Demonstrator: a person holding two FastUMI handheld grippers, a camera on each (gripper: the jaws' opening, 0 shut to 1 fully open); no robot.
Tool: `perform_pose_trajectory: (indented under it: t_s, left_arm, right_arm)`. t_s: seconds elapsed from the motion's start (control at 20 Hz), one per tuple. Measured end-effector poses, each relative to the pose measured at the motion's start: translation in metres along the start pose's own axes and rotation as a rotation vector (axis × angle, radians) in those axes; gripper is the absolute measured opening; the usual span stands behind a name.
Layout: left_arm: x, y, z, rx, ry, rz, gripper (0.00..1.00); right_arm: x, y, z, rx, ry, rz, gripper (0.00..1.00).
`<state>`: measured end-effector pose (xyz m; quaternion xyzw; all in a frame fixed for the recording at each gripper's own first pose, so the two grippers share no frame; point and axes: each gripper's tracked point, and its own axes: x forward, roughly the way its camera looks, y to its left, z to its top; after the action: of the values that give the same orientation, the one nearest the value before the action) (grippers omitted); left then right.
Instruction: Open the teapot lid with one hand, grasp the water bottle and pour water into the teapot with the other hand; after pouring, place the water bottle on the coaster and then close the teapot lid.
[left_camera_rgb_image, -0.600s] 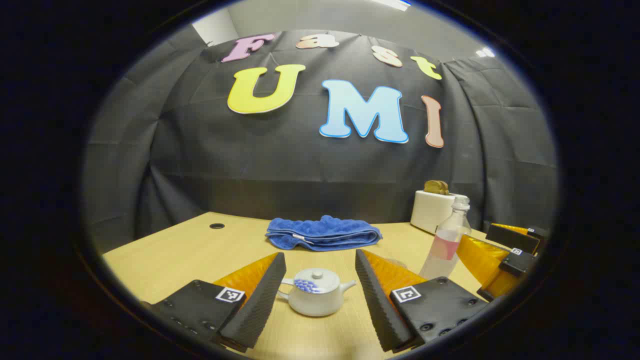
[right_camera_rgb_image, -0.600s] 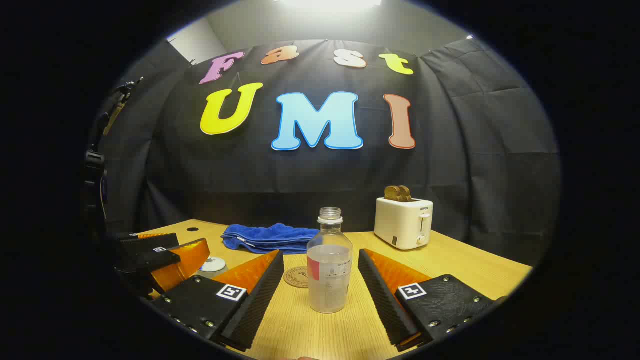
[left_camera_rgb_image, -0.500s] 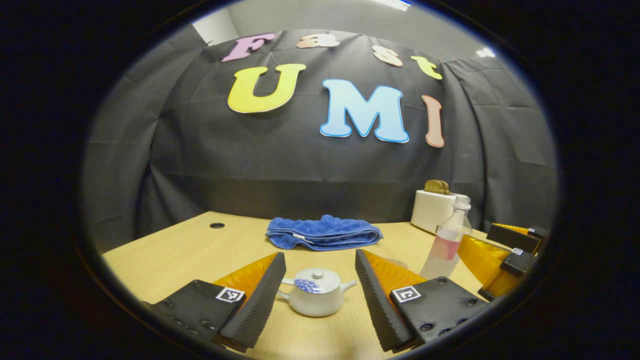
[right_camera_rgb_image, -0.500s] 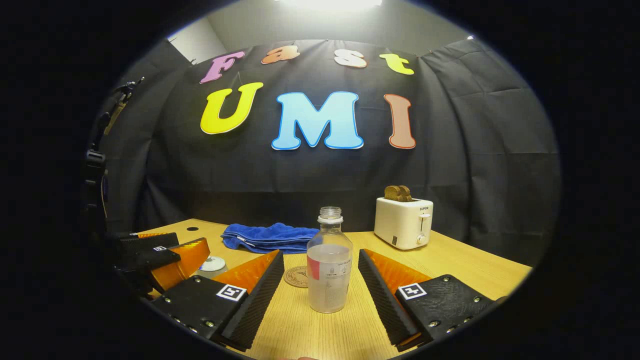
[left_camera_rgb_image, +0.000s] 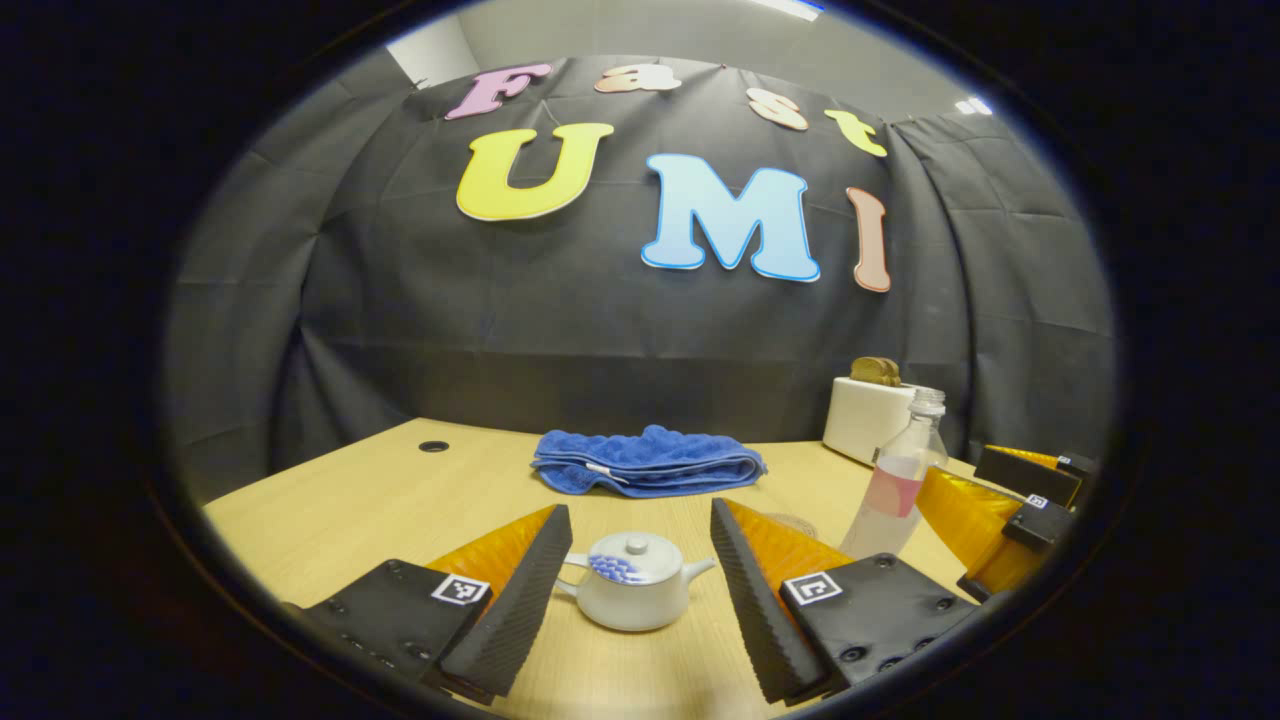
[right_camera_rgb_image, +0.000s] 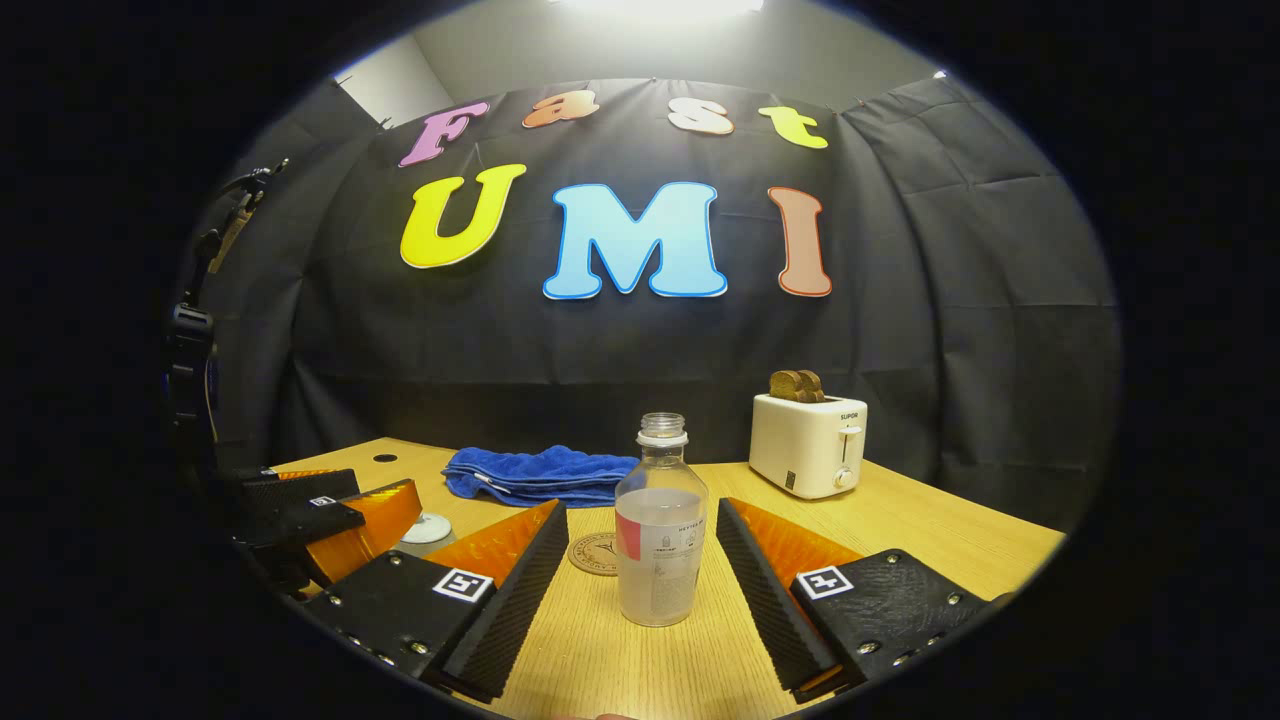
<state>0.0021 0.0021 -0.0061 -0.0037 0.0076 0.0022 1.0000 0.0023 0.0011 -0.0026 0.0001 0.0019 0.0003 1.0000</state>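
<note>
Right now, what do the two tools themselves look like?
Both tools match. The left tool and the right tool each have two wedge-shaped fingers with ribbed inner faces and translucent orange outer sides. Each finger sits on a flat black block with screw heads and a small square black-and-white marker.

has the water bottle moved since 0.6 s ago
No. In the right gripper view the water bottle stands as before, just in front of the coaster, left of the toaster.

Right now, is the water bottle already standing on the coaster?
No, the water bottle stands on the table, with the coaster just behind it.
</note>
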Motion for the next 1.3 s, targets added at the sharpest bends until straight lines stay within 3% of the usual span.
perform_pose_trajectory:
  t_s: [0.5, 0.6, 0.9, 1.15, 1.3]
  left_arm:
    - [0.024, 0.001, -0.008, 0.001, 0.023, 0.001, 0.89]
    - [0.031, 0.003, -0.01, 0.005, 0.026, 0.008, 0.82]
    - [0.043, 0.001, -0.023, 0.026, 0.065, 0.002, 0.8]
    - [0.051, -0.002, -0.032, 0.036, 0.104, -0.008, 0.57]
    - [0.055, 0.0, -0.033, 0.062, 0.111, 0.007, 0.52]
  right_arm:
    - [-0.001, -0.005, -0.005, 0.008, 0.011, -0.013, 0.95]
    - [-0.002, -0.008, -0.007, 0.006, 0.016, -0.016, 0.95]
    - [-0.001, -0.017, -0.016, 0.023, 0.04, -0.03, 0.95]
    - [0.0, -0.024, -0.023, 0.025, 0.057, -0.044, 0.95]
    - [0.0, -0.03, -0.026, 0.028, 0.065, -0.055, 0.95]
